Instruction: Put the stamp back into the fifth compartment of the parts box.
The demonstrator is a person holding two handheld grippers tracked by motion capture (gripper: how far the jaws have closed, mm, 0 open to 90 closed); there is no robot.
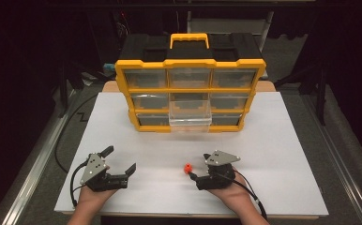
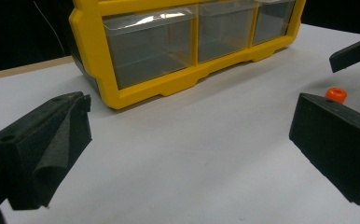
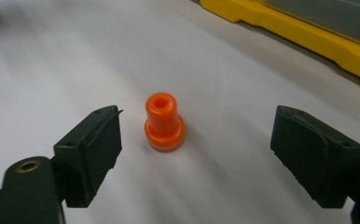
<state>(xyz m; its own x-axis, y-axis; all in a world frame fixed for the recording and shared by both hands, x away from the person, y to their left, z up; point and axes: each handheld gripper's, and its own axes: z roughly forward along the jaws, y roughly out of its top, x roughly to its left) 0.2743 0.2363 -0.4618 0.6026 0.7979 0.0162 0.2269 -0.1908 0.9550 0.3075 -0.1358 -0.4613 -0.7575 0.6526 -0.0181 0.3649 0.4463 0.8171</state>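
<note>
At the near left of the white table (image 1: 282, 154), the left gripper (image 1: 121, 159) rests in a hand, its jaws spread wide with nothing between them. It points toward the middle and seems to be waiting its turn. Farther back, in the middle, stands a yellow organizer (image 1: 190, 89) with clear drawers; the bottom middle drawer (image 1: 190, 119) is pulled out toward the person, probably ready to take a part. Right of centre on the near side, a small orange plug (image 1: 187, 168) stands upright on the bare table. The right gripper (image 1: 193, 174) sits just right of it, jaws wide open and holding nothing. In the right gripper view the plug (image 3: 164, 122) stands between the jaws, nearer the left one, touching neither, apparently lined up for a pinch.
</note>
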